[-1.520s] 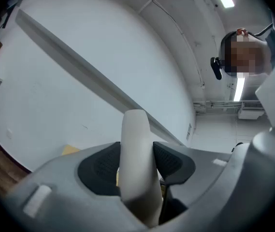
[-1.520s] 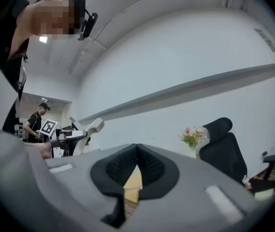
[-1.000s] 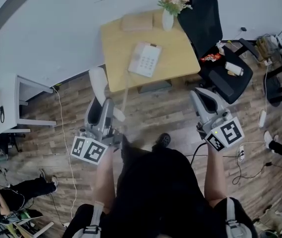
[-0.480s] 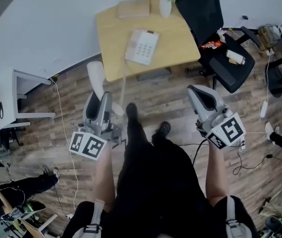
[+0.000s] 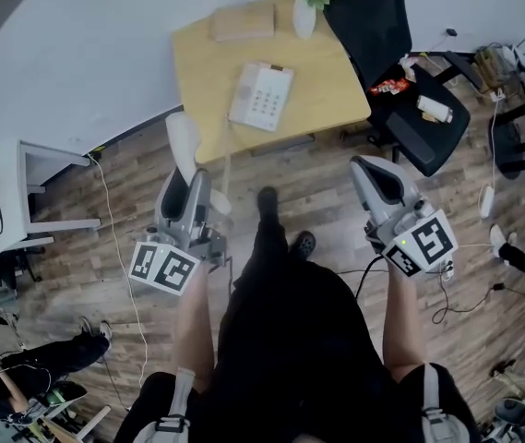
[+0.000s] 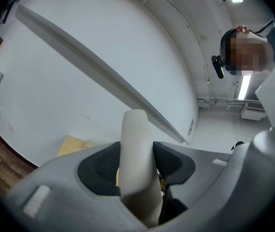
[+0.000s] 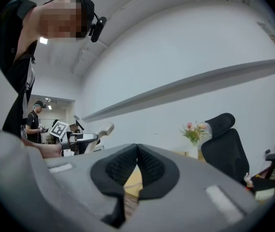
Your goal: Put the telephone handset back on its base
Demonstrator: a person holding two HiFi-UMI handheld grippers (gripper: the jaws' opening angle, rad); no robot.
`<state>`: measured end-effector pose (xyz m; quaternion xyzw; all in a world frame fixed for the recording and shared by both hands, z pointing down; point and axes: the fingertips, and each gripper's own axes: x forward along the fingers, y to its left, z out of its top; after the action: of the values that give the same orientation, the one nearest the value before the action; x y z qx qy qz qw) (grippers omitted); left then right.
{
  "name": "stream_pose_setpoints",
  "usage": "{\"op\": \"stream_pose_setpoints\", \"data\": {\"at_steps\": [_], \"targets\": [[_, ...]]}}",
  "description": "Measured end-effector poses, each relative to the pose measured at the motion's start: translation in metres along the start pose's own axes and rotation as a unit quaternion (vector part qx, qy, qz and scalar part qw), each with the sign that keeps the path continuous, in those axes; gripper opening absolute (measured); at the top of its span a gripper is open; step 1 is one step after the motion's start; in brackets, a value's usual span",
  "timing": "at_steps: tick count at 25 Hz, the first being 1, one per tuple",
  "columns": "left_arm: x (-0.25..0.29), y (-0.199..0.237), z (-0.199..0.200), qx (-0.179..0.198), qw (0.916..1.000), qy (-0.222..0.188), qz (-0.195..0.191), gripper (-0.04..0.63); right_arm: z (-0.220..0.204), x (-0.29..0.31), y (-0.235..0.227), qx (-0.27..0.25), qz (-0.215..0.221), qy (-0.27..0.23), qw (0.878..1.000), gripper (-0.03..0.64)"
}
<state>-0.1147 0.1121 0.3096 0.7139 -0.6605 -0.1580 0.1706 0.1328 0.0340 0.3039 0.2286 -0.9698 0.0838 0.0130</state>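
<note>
Jaws: L gripper (image 5: 191, 181) still clamps handset (image 5: 183, 142); R gripper (image 5: 375, 168) closed, empty; shoe (image 5: 267, 199) stepped fwd toward table (image 5: 197, 63).

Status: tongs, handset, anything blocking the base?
Left tongs shut on handset. Right tongs shut, empty. Base on table ahead, handset off it. Nothing seen blocking.

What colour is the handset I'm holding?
Off-white; the handset shows best in the left gripper view.
</note>
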Motion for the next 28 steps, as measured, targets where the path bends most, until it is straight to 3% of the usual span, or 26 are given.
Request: {"op": "stream_pose_setpoints", "data": {"at_steps": [13,28], "targets": [[0.072,0.039,0.013,-0.007,0.9996,0.019,-0.022,0.219,0.025,0.065,-0.031,-0.022,-0.007,0.01,1.0,0.003],[0.148,0.102,0.001,-0.01,0.9954,0.07,-0.065,0.219,0.025,0.145,-0.051,-0.017,-0.035,0.019,0.999,0.002]]}}
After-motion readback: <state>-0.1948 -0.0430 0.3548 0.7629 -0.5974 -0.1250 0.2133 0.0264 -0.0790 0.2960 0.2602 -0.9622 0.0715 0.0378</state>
